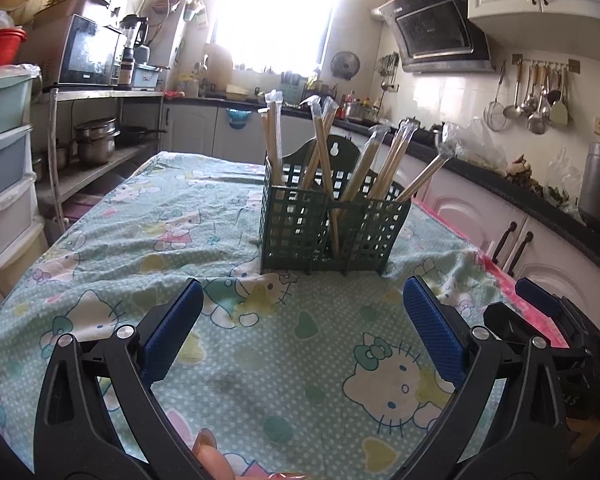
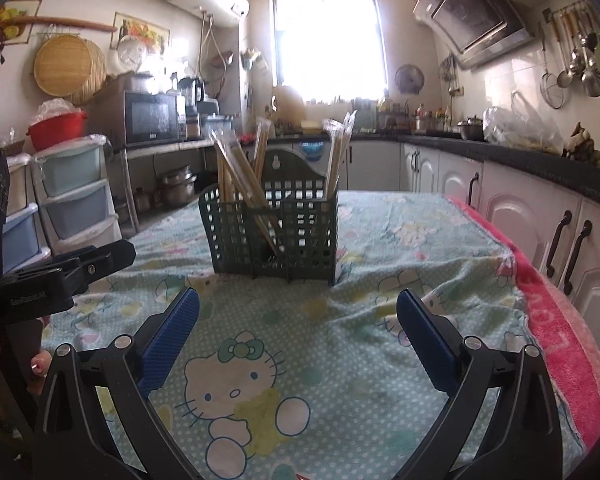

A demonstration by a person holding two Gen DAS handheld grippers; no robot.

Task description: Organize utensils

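one green holder (image 1: 334, 229), two tools (image 1: 302, 298)

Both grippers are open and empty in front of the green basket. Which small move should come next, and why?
Probably move the right gripper forward toward the green basket and stop there. All wrapped chopsticks already stand inside it, none lies on the tablecloth, and the left gripper is open too, so little seems left to pick up.

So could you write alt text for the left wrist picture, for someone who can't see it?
A dark green slotted utensil holder full of plastic-wrapped chopsticks stands on a table under a cartoon-cat tablecloth. The open, empty left claw frames it from below. Behind lie a bright window and a cluttered kitchen.
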